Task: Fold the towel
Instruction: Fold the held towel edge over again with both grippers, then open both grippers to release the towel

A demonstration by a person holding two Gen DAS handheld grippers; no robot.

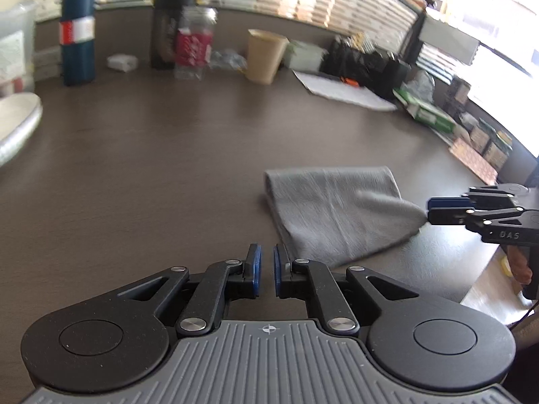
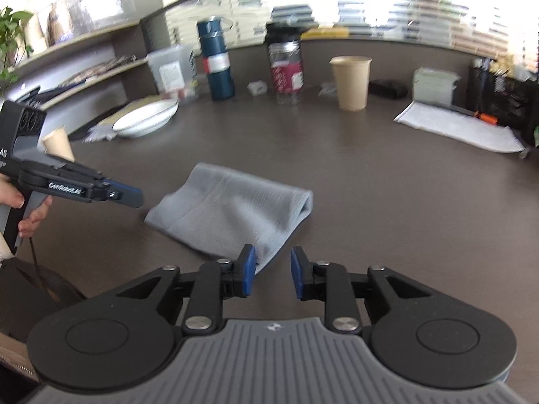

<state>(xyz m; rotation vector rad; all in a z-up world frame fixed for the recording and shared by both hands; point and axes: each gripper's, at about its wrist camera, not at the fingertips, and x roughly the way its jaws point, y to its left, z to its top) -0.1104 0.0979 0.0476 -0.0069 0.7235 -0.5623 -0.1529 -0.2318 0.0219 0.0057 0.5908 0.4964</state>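
Observation:
A grey towel [image 1: 337, 212], folded over, lies on the dark table [image 1: 151, 168]. My left gripper [image 1: 266, 252] stands just off the towel's near left corner, its blue pads a narrow gap apart with nothing between them. In the right wrist view the towel [image 2: 232, 208] lies ahead and my right gripper [image 2: 272, 252] is open. The towel's near corner rests against its left pad and bare table shows in the gap. From the left wrist view that corner rises to the tips of the right gripper [image 1: 429, 210]. The left gripper [image 2: 139, 198] hovers by the towel's far left corner.
Along the back stand a blue bottle [image 1: 78, 30], a red-labelled jar [image 1: 193, 47] and a paper cup [image 1: 264, 55]. A white cloth [image 1: 343, 92] lies at back right. A white bowl [image 2: 146, 119] sits at back left. A person's hand [image 2: 30, 215] holds the left gripper's handle.

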